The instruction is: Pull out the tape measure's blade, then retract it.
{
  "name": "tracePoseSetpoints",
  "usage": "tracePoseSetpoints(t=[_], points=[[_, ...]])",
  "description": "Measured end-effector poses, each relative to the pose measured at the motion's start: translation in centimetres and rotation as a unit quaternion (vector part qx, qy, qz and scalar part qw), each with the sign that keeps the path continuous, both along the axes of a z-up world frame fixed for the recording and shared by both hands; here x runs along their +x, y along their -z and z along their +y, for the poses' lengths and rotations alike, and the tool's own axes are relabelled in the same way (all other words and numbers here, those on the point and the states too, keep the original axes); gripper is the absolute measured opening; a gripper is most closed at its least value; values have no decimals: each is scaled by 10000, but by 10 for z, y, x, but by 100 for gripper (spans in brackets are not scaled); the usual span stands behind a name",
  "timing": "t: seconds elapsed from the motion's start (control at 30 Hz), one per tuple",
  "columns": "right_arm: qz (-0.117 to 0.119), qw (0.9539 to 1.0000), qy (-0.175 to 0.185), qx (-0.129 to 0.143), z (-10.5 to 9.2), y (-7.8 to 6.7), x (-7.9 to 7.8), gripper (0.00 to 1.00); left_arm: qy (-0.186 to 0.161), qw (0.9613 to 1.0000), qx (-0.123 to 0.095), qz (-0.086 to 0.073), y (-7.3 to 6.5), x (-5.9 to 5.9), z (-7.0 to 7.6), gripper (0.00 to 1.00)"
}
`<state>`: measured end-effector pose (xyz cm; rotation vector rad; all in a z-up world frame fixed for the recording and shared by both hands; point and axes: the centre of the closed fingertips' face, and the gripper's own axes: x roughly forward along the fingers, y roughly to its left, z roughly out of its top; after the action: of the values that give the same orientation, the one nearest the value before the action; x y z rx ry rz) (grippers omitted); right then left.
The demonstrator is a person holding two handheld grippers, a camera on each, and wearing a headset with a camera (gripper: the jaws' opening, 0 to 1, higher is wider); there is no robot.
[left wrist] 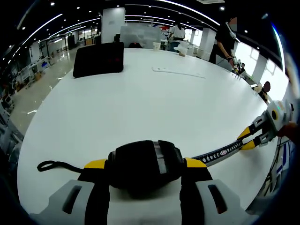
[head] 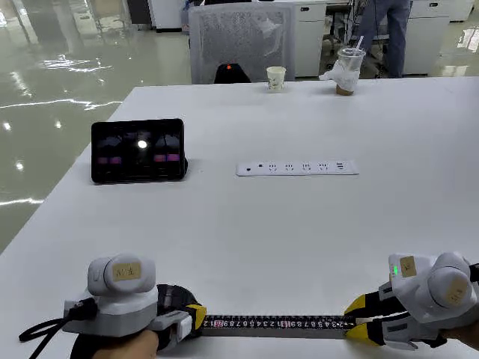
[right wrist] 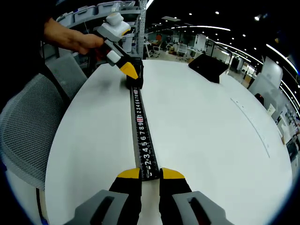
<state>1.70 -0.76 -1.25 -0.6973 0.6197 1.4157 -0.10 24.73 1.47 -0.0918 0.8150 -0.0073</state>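
Got the left gripper [left wrist: 145, 163] clamped on the tape measure case [head: 174, 298] at the near edge of the white table [head: 299, 224], and the right gripper [right wrist: 150, 174] pinching the tip of the blade [head: 277, 323], stretched flat between them. Further back: tablet [head: 138, 149], power strip [head: 297, 168], paper cup [head: 275, 78] and a drink with straw [head: 349, 67], all well apart from the blade.

Head view: from above the near edge of a white table [head: 299, 224], looking forward and down across the whole top to a tablet [head: 138, 149] and a power strip [head: 297, 168] farther off. Left gripper view: low and close behind the tape measure case [left wrist: 145, 164], facing across the table. Right gripper view: low over the tabletop, looking along the blade [right wrist: 142, 136] from its tip toward the left gripper [right wrist: 131, 72]. All three views share the blade and the tabletop.
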Motion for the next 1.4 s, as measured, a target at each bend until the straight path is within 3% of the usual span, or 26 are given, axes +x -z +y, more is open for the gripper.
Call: tracePoseSetpoints(t=[1.4], points=[[66, 9998, -95, 142, 38, 0, -7, 11, 17, 9998, -178, 34, 0, 0, 1, 56]])
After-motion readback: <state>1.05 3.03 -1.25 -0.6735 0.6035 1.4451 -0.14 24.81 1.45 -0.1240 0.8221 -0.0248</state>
